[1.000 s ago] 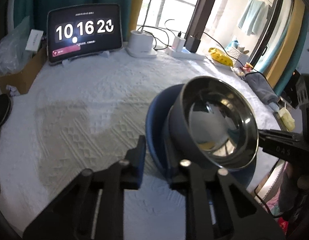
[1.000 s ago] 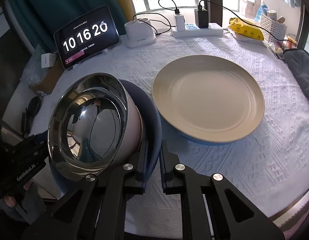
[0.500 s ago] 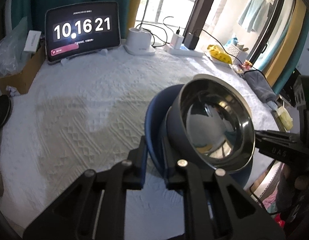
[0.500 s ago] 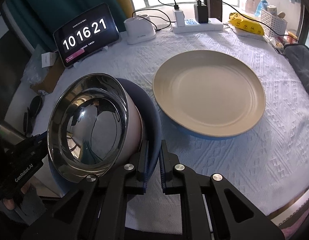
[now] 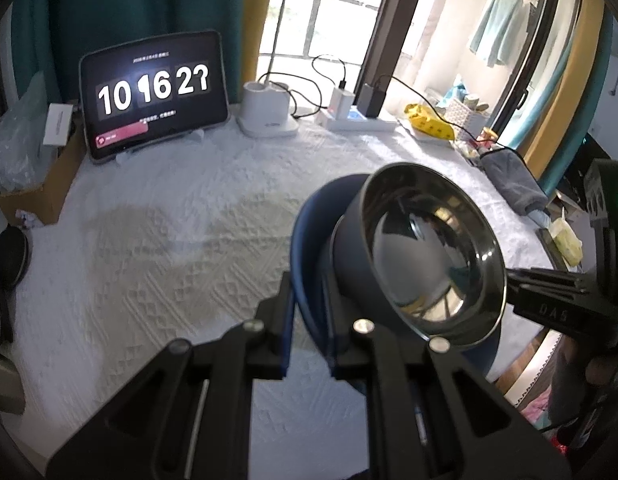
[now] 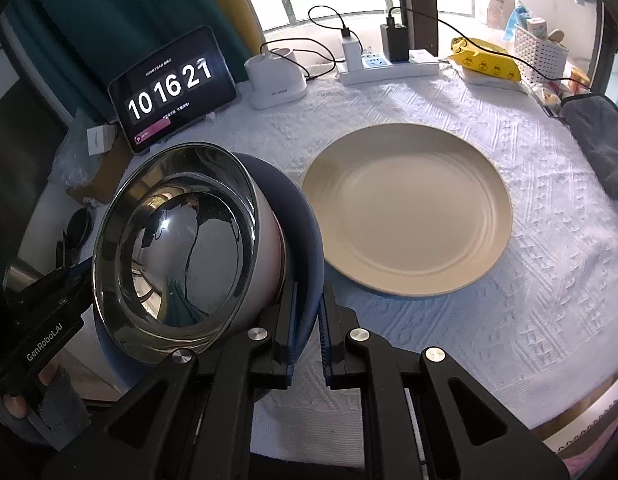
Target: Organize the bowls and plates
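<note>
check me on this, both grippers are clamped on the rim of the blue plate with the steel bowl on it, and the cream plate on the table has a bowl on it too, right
Not quite. The cream plate is bare, as the right wrist view shows. The rest holds: the left gripper and right gripper both clamp the rim of the blue plate, which carries the steel bowl.

Round table [image 6: 549, 320] covered by a white textured cloth [image 5: 157, 208]. Lying on the cloth, well right of centre: a large cream round plate with a blue underside [image 6: 407, 208]. Along the far edge, left to right: a dark tablet showing a clock, propped upright [image 6: 171, 90]; a white charging base with cable [image 6: 277, 78]; a white power strip with plugged adapters [image 6: 389, 66]; a yellow printed packet [image 6: 487, 64]. At the right edge, a folded grey towel [image 6: 597, 140].
</note>
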